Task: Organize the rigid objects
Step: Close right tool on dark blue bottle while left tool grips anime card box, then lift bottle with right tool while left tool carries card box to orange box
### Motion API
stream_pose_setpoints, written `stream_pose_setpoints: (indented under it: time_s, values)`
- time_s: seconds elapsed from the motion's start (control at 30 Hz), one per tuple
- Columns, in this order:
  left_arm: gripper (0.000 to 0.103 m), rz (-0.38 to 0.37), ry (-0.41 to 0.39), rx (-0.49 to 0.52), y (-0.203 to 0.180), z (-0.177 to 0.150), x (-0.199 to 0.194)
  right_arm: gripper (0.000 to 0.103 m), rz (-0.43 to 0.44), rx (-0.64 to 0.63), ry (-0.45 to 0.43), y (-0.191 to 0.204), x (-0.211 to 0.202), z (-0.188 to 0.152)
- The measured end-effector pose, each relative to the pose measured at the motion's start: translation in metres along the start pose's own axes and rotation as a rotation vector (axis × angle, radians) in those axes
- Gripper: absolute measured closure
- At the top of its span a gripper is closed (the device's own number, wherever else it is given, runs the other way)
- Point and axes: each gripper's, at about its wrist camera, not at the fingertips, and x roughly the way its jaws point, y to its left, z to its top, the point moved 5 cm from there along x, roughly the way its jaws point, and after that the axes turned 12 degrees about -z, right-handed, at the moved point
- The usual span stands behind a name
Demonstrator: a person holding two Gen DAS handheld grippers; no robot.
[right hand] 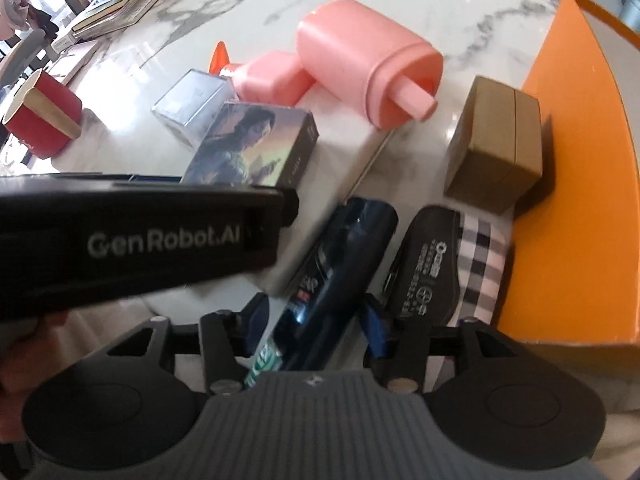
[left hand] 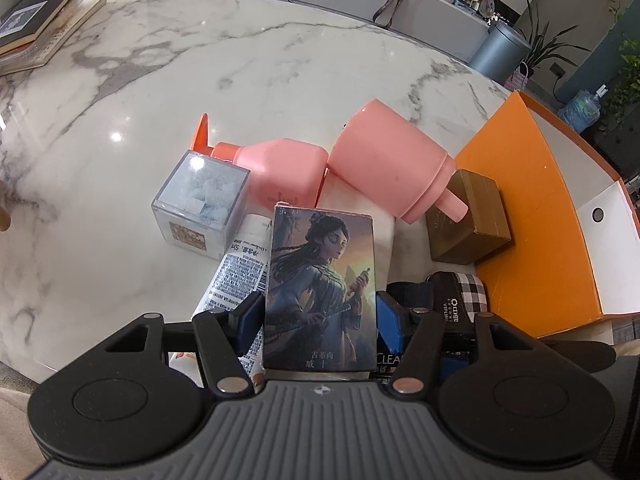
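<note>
Right fingers straddle dark bottle (right hand: 340, 256).
Your left gripper (left hand: 318, 312) clamps the picture box (left hand: 320, 292); right gripper (right hand: 316, 316) apart, bottle axis running ahead.

My right hand-held gripper (right hand: 316, 322) points down at dark blue bottle (right hand: 340, 256) lying between my jaws; blue pads stand just off its sides. Black pouch (right hand: 428, 264) with checked cloth just right of bottle. Left hand-held gripper (right hand: 132, 240) crosses view, at picture box (right hand: 256, 144). Behind: 2 pink bottles (right hand: 360, 68), clear cube (right hand: 192, 100), gold box (right hand: 496, 148), orange tray (right hand: 580, 184), red cup (right hand: 44, 120) on marble surface (right hand: 460, 20).
</note>
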Motion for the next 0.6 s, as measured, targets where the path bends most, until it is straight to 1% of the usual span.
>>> stream_pose_setpoints:
  time_s: [0.1,0.23,0.3,0.5,0.6]
  values:
    - [0.035,-0.002,0.0,-0.002,0.001,0.0,0.0,0.056,-0.008,-0.02,-0.012,0.001,-0.001,-0.002]
    - [0.035,-0.004,-0.001,0.0,0.002,0.0,-0.001,0.062,-0.005,0.001,-0.007,-0.007,-0.003,-0.008]
    - [0.035,-0.004,-0.005,0.002,0.001,0.001,-0.001,0.065,-0.007,0.007,-0.019,-0.012,-0.006,-0.01]
    - [0.035,0.006,-0.023,0.043,-0.008,0.001,-0.007,0.07,0.03,0.067,-0.062,-0.032,-0.027,-0.018]
    - [0.035,0.002,-0.031,0.043,-0.011,0.0,-0.013,0.071,0.06,0.106,-0.084,-0.042,-0.037,-0.018]
